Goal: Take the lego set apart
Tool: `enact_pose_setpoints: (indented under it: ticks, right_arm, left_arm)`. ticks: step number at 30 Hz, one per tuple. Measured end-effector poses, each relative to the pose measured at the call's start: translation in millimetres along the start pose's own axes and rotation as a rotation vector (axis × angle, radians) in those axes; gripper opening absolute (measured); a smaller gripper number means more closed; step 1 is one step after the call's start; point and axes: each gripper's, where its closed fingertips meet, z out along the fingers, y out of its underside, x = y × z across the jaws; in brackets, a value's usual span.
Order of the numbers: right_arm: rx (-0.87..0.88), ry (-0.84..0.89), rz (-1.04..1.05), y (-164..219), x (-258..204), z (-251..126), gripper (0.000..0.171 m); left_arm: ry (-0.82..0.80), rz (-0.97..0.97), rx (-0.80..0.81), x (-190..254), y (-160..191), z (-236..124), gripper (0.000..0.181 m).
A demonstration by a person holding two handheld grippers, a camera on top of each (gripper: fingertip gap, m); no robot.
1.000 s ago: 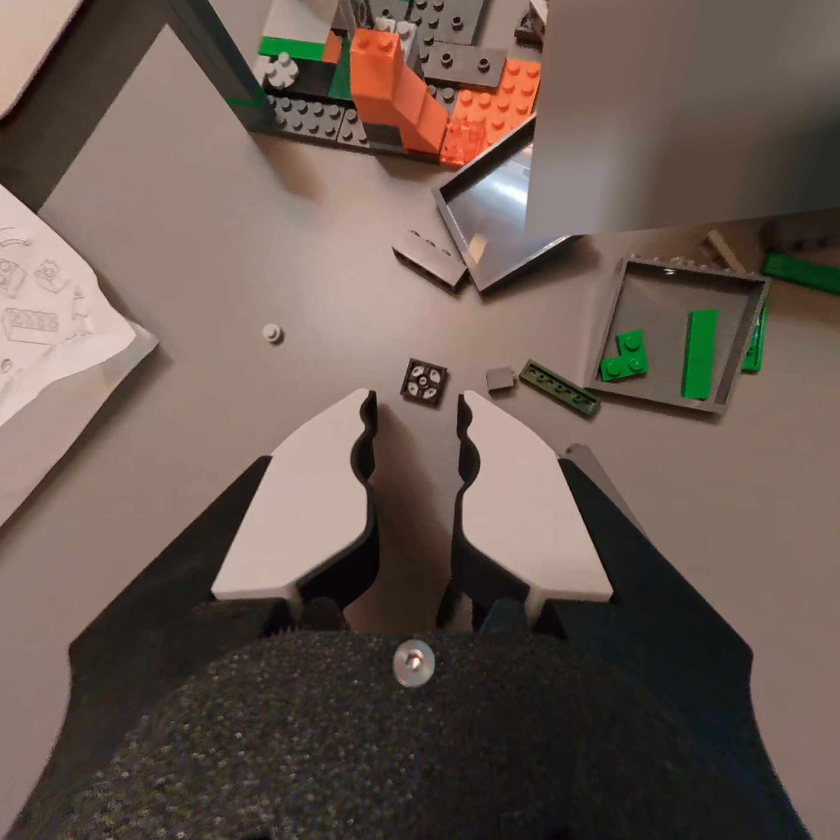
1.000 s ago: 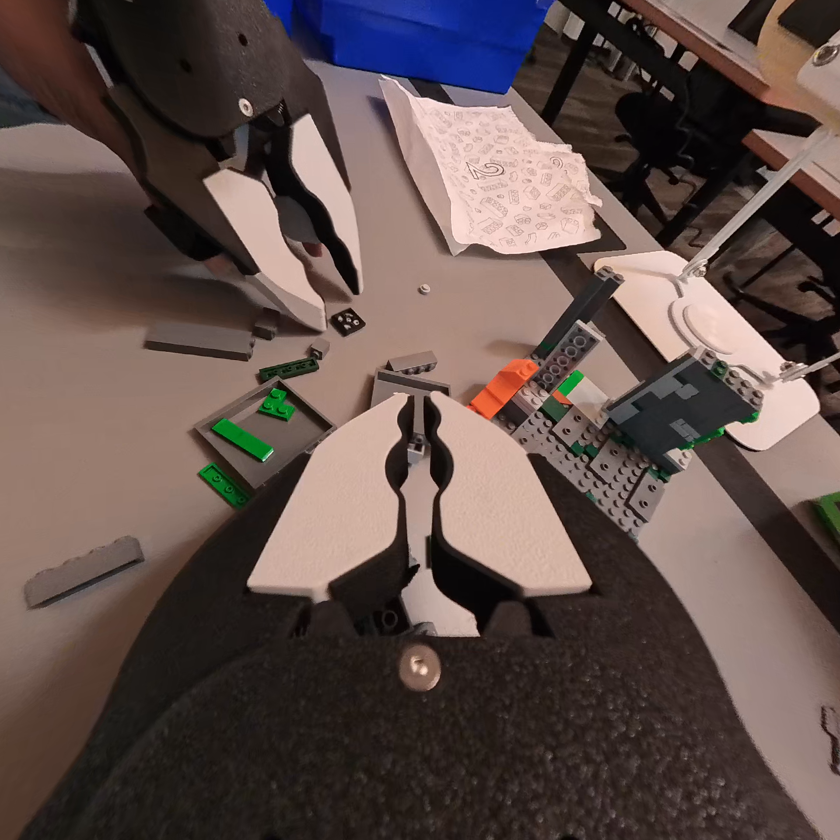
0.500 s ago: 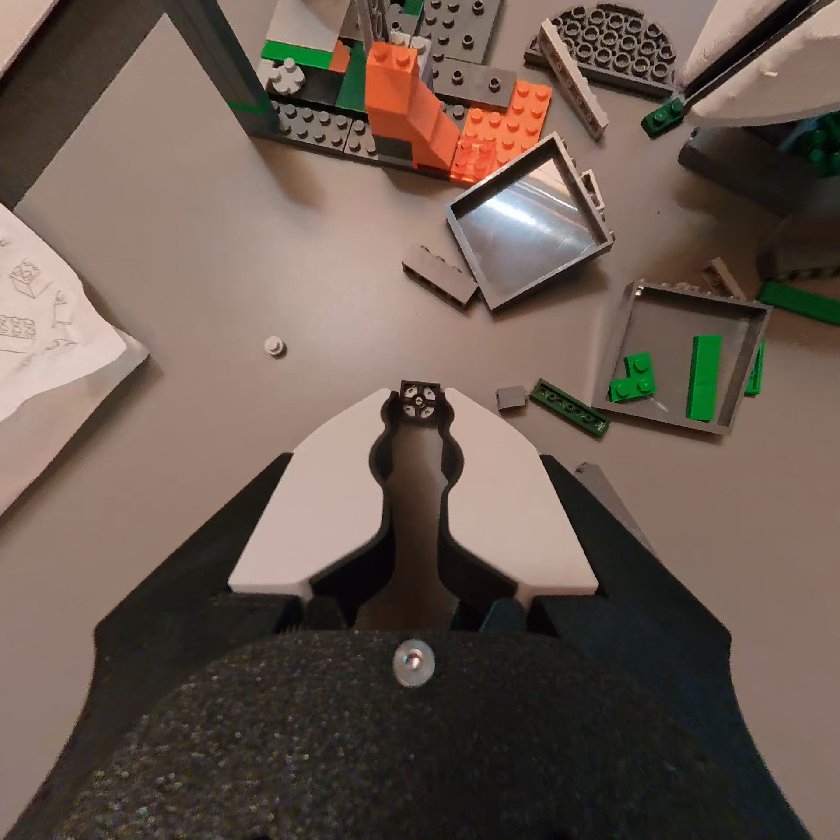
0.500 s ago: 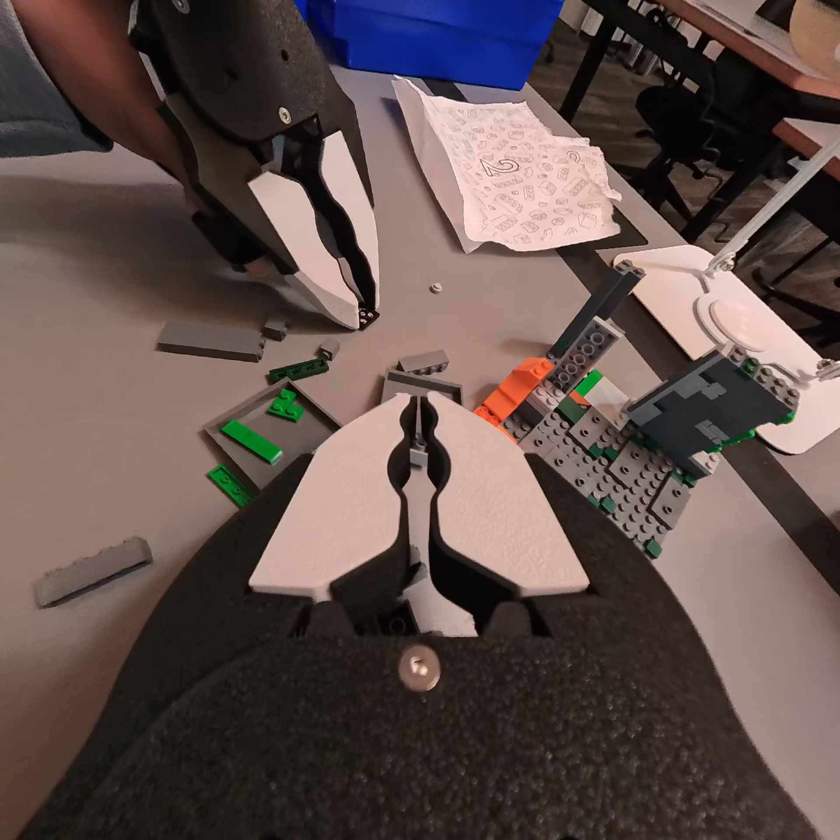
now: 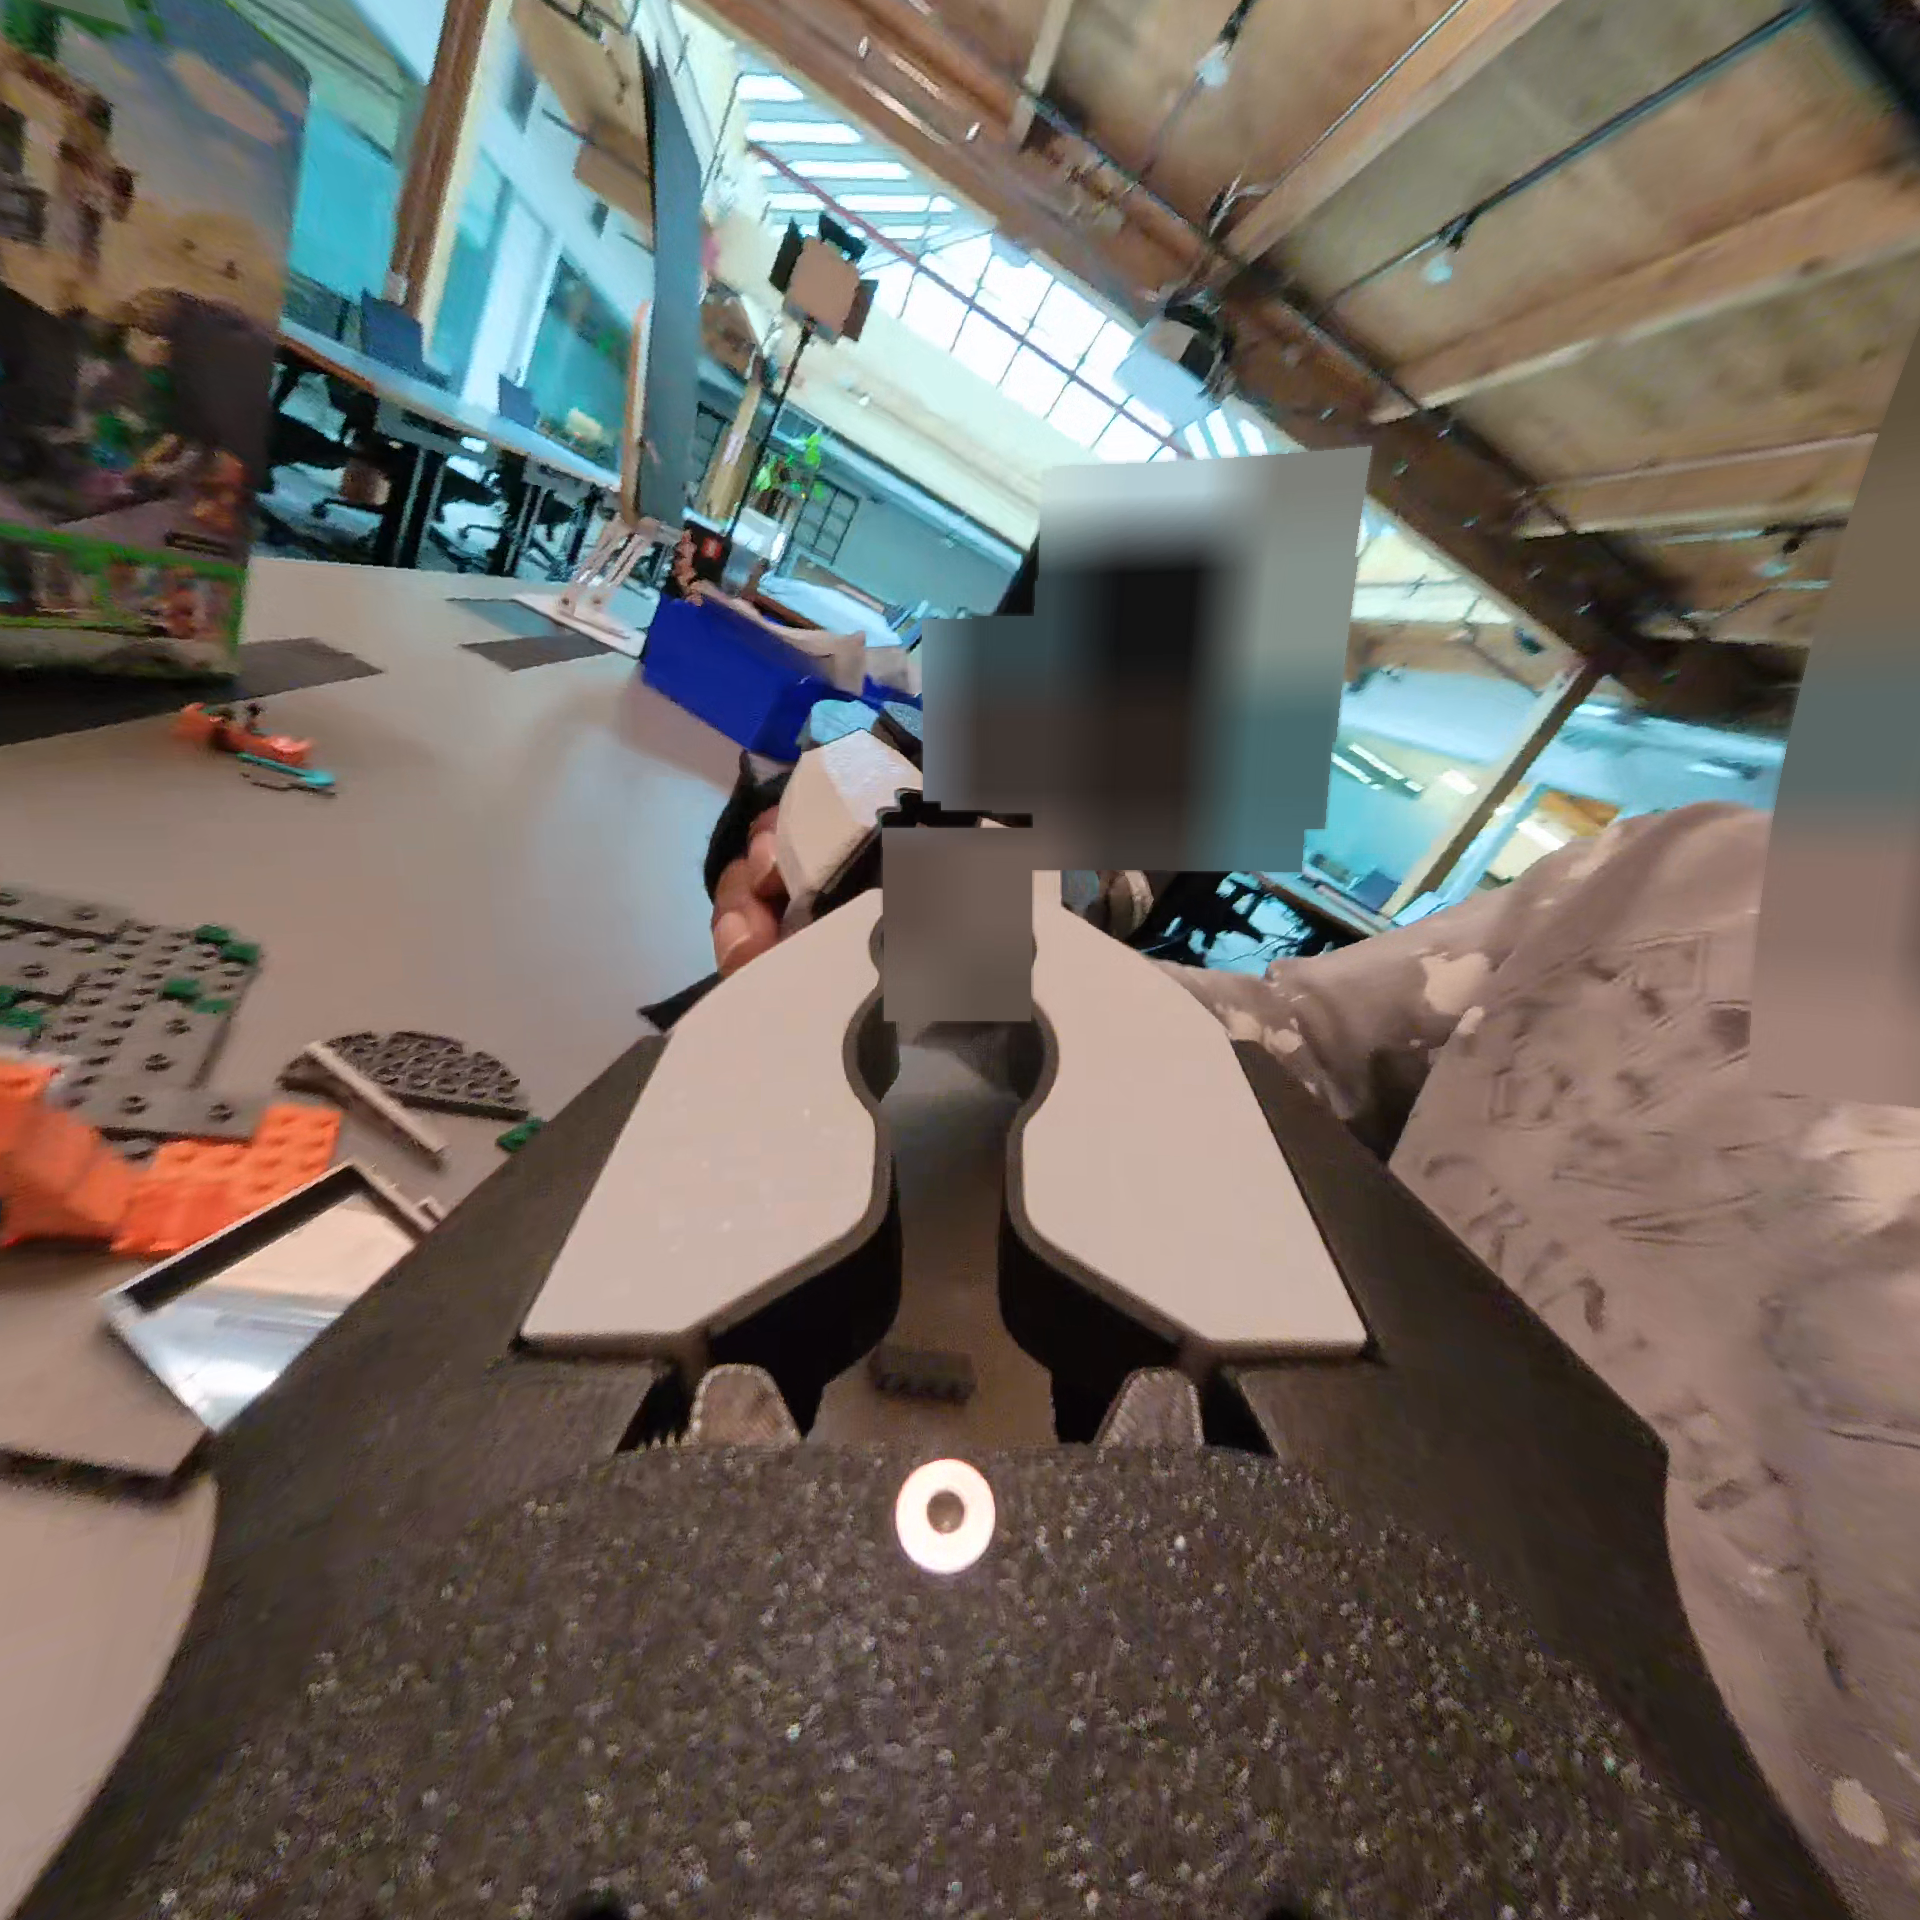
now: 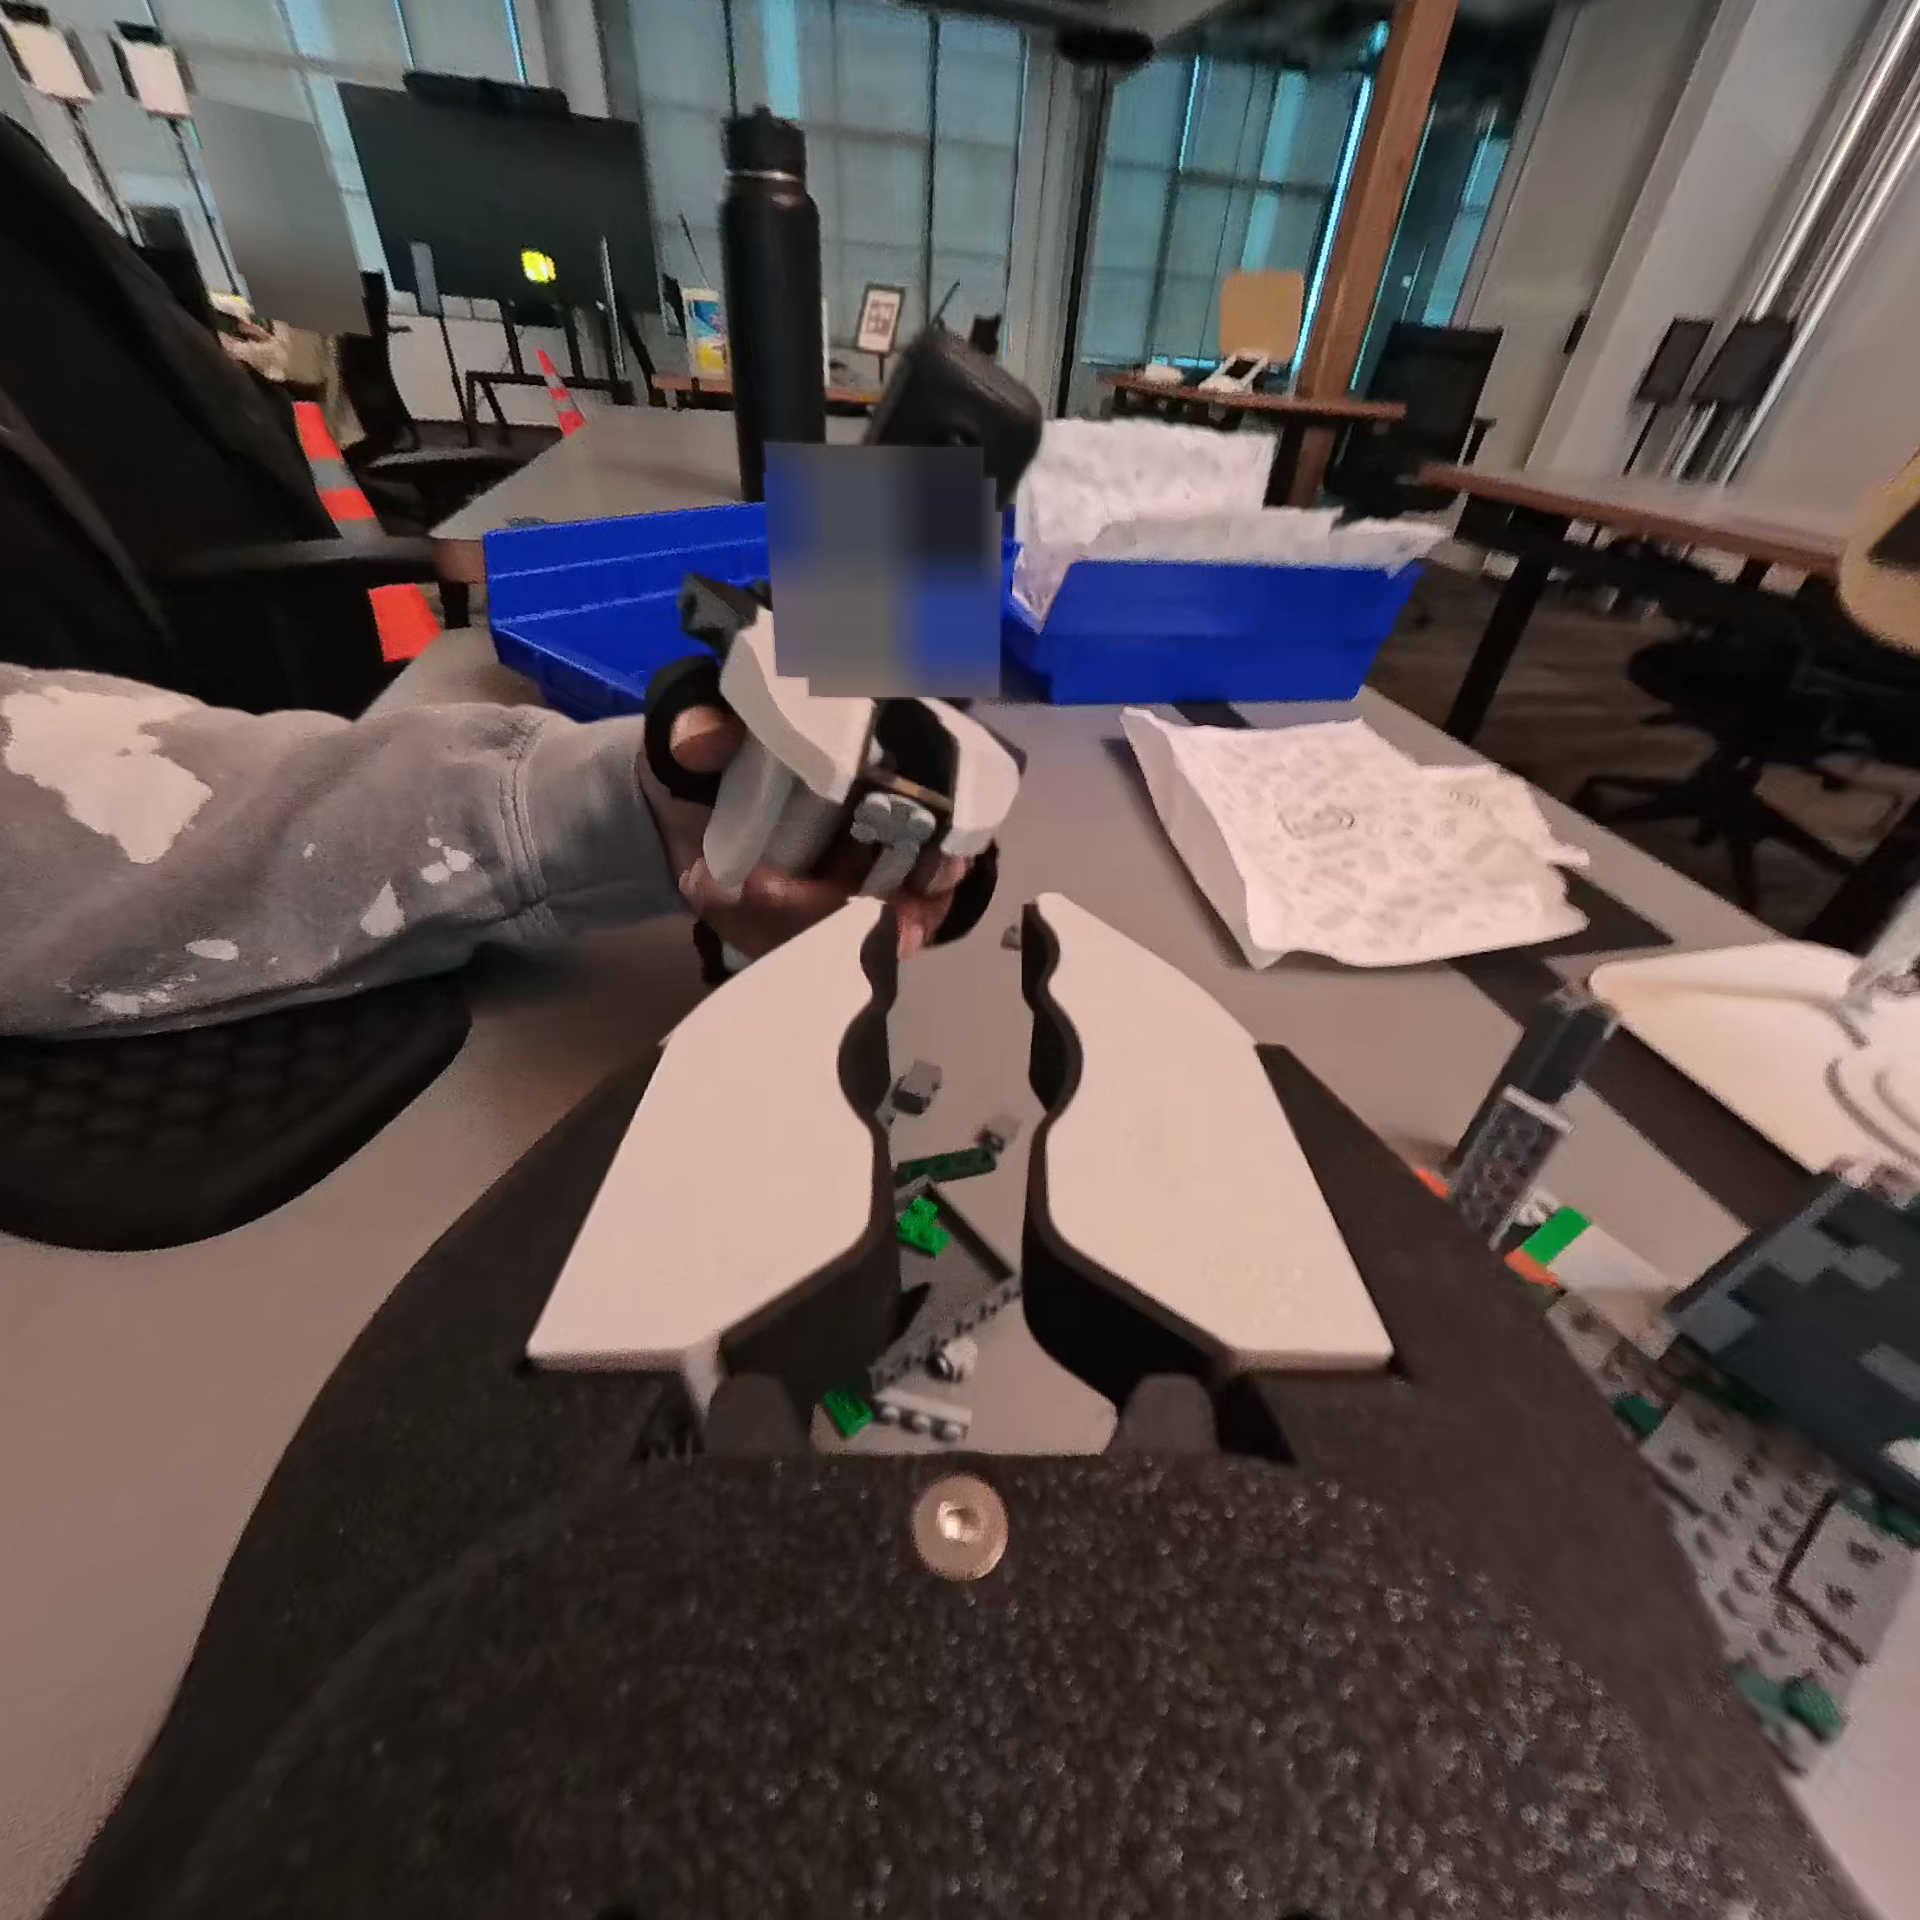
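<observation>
My left gripper is raised off the table and tilted up; a blur patch hides its fingertips in its own view. In the right wrist view the left gripper is shut on a small black square piece with a grey cross-shaped top, held in the air just above and beyond my right gripper. My right gripper is open and empty. The partly built lego set stands at the right; its grey studded plate and orange bricks also show in the left wrist view.
Loose green and grey pieces lie on the table under my right gripper. A grey square frame and a dark half-round plate lie left. Blue bins, a paper bag and a black bottle stand behind. Left and right tips are no more than a few centimetres apart. Left tips and right tips are each some 25 centimetres from the partly built lego set.
My left gripper shut on the small black square piece and lifted it off the table, tilting up toward my right gripper. My right gripper rose and opened.
</observation>
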Motion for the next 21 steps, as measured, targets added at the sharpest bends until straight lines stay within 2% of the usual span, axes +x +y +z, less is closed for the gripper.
enact_pose_setpoints:
  ticks: [4, 8, 16, 18, 21]
  right_arm:
    - [0.001, 0.064, -0.146, -14, -5, 2, 0.028]
    - [-0.031, 0.165, -0.282, -15, 1, 0, 0.020]
    - [-0.068, 0.213, -0.347, -13, 4, 0, 0.018]
    - [-0.059, 0.269, -0.395, -17, 6, -2, 0.000]
    - [-0.086, 0.269, -0.419, -18, 5, -1, 0.009]
  left_arm:
    - [0.008, -0.022, 0.055, -1, -5, 9, 0.016]
    - [-0.006, -0.026, 0.069, -4, -7, 9, 0.016]
    - [-0.033, -0.029, 0.077, -7, -9, 9, 0.016]
    - [-0.052, -0.031, 0.096, -10, -12, 7, 0.016]
    - [-0.066, -0.017, 0.087, -9, -11, 6, 0.016]
